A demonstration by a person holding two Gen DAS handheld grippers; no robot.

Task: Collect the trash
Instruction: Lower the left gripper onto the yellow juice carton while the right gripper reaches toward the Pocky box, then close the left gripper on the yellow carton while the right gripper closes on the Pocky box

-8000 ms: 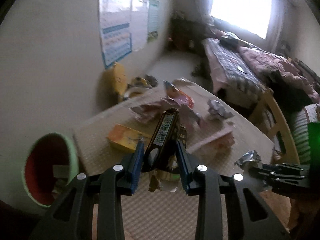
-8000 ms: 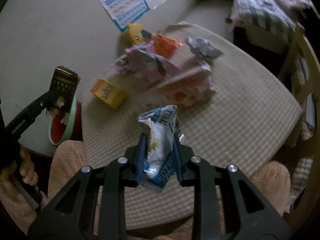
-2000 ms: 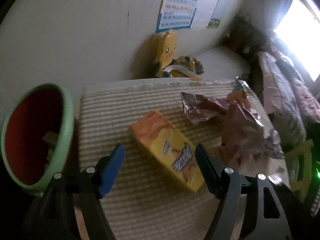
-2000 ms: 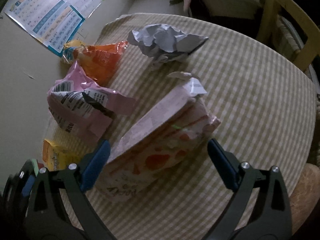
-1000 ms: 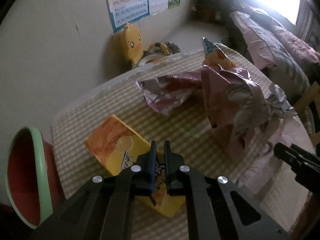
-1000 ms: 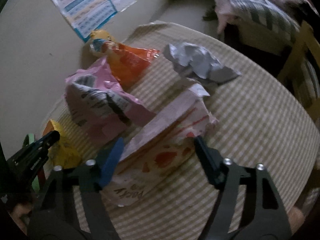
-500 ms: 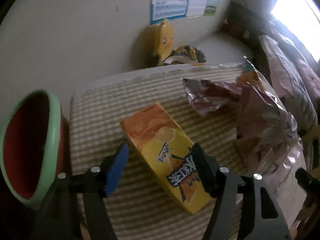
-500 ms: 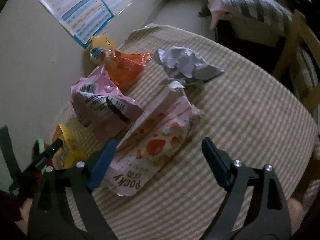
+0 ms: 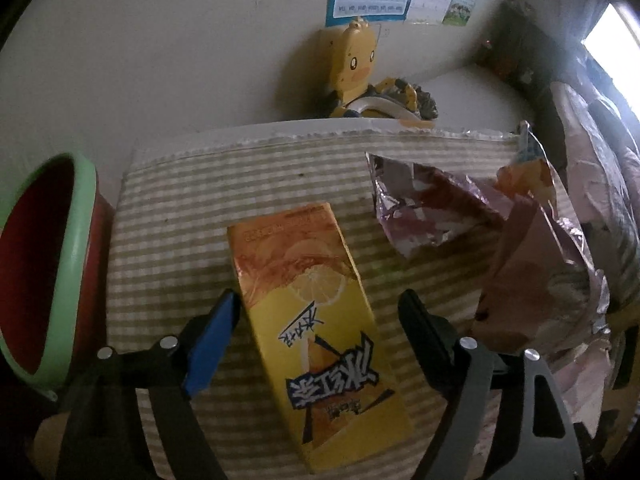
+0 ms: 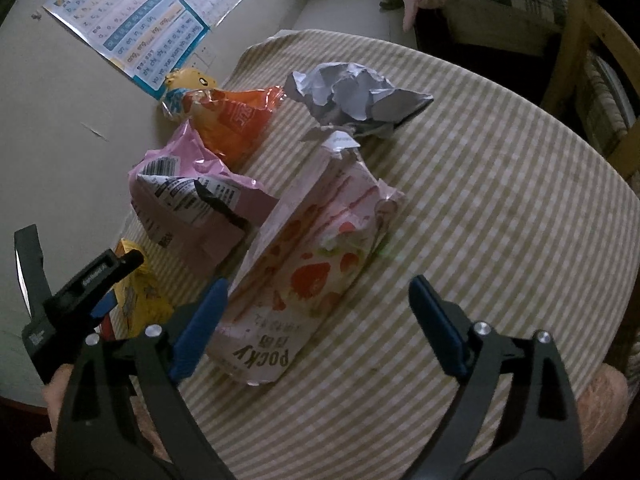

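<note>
A yellow juice carton (image 9: 296, 248) lies flat on the striped tablecloth (image 9: 172, 216). My left gripper (image 9: 317, 296) hangs over it, open, with a pad on each side of the carton and a gap on both sides. A pink Pocky bag (image 10: 316, 240) lies in the middle of the table. My right gripper (image 10: 318, 282) straddles its near end. Its jaws are opening and the pads do not touch the bag. A red bin with a green rim (image 9: 78, 248) stands off the table's left edge.
More litter lies beyond: a pink wrapper (image 10: 188, 196), an orange snack bag (image 10: 236, 120), crumpled paper (image 10: 352, 96) and a foil wrapper (image 9: 424, 212). A yellow duck toy (image 9: 352, 64) stands against the wall. A wooden chair (image 10: 580, 40) is at the far right.
My left jaws went from shut to wide open and sank over the carton, which now lies between them. My right jaws spread wider around the Pocky bag.
</note>
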